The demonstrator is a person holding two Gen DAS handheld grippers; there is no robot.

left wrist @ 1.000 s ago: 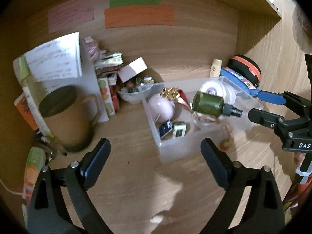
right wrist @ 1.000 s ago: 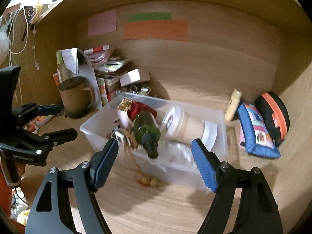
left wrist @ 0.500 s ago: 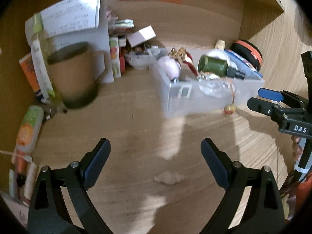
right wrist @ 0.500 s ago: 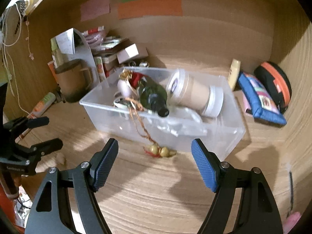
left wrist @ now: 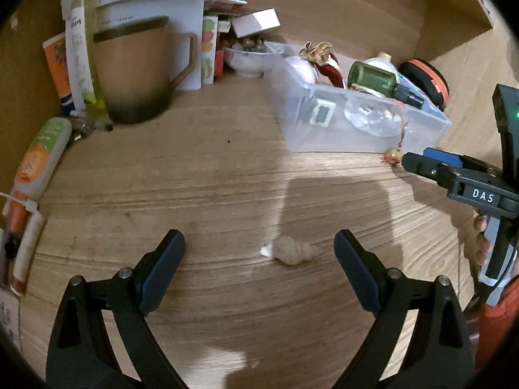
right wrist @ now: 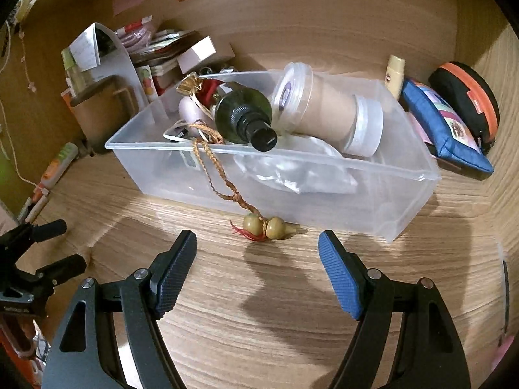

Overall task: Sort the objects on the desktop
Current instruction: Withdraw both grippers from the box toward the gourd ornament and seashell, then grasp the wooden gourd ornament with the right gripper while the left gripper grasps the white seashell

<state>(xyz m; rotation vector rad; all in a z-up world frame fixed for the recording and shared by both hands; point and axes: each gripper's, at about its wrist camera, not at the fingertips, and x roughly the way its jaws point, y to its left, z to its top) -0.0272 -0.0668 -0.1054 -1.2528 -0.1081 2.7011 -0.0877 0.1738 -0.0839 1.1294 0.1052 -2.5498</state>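
Grippers hang over a wooden desk (left wrist: 201, 175), both released and grasping nothing. Left gripper (left wrist: 259, 253) stands with its jaws spread wide, and a small pale seashell (left wrist: 292, 252) lies on the desk between its fingertips, touched by neither pad. Beyond it and to its left stands a brown mug (left wrist: 136, 68), with a white paper stand (left wrist: 155, 3) behind the mug and an orange-printed tube (left wrist: 39, 159) lying flat further left. Ahead and to its right sits a clear plastic bin (left wrist: 327, 129). The right gripper shows at the right edge of that view, held in a person's hand (left wrist: 483, 240).

Right gripper (right wrist: 258, 265) holds its blue-padded jaws apart above bare wood. Just ahead of its fingertips two tan beads (right wrist: 264, 227) rest on the desk, tied to a braided cord (right wrist: 223, 178) that runs up over the bin's near wall (right wrist: 324, 194). Inside the bin a dark green bottle (right wrist: 246, 113) lies tilted, cap toward the gripper, beside a tan cylinder with clear lids (right wrist: 327, 110) and crumpled clear plastic (right wrist: 292, 168). Past the bin to the right lie a blue pouch (right wrist: 444, 126) and a black case with an orange band (right wrist: 470, 97), with a cream tube (right wrist: 396, 74) upright against the back panel.
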